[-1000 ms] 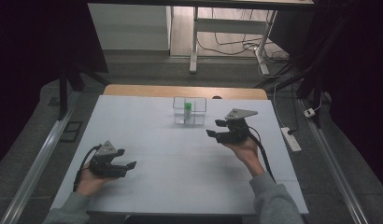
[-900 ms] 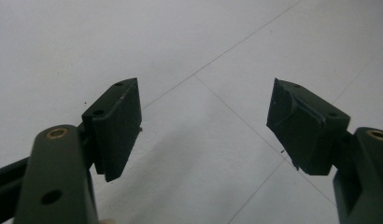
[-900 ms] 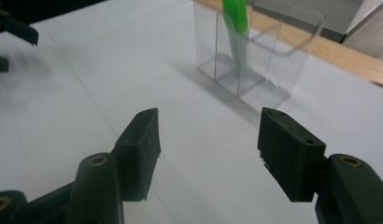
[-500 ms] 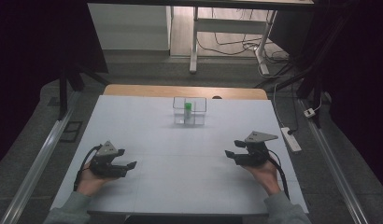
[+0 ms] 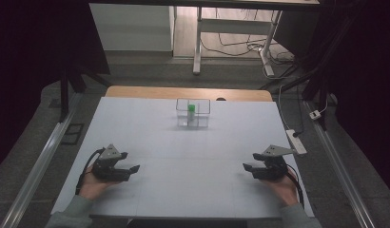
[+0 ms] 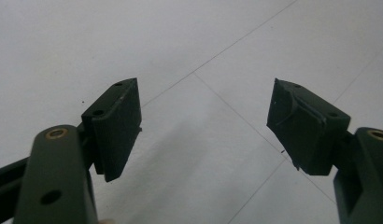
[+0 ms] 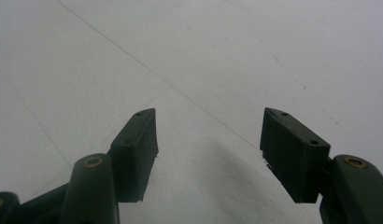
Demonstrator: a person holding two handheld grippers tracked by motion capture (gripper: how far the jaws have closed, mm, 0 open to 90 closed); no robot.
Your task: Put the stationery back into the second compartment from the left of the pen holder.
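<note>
While resting low near the front edge of the table (image 5: 150, 123), two grippers, one per hand: left gripper (image 5: 132, 169) toward the front left corner, right gripper (image 5: 247, 167) toward the front right corner, well apart. Jaws of both spread wide, gripping nothing, bare white surface between them in each gripper view. One clear box (image 5: 193, 113) near the middle of the far edge, one green bottle (image 5: 191, 111) upright inside. Far from both grippers.
</note>
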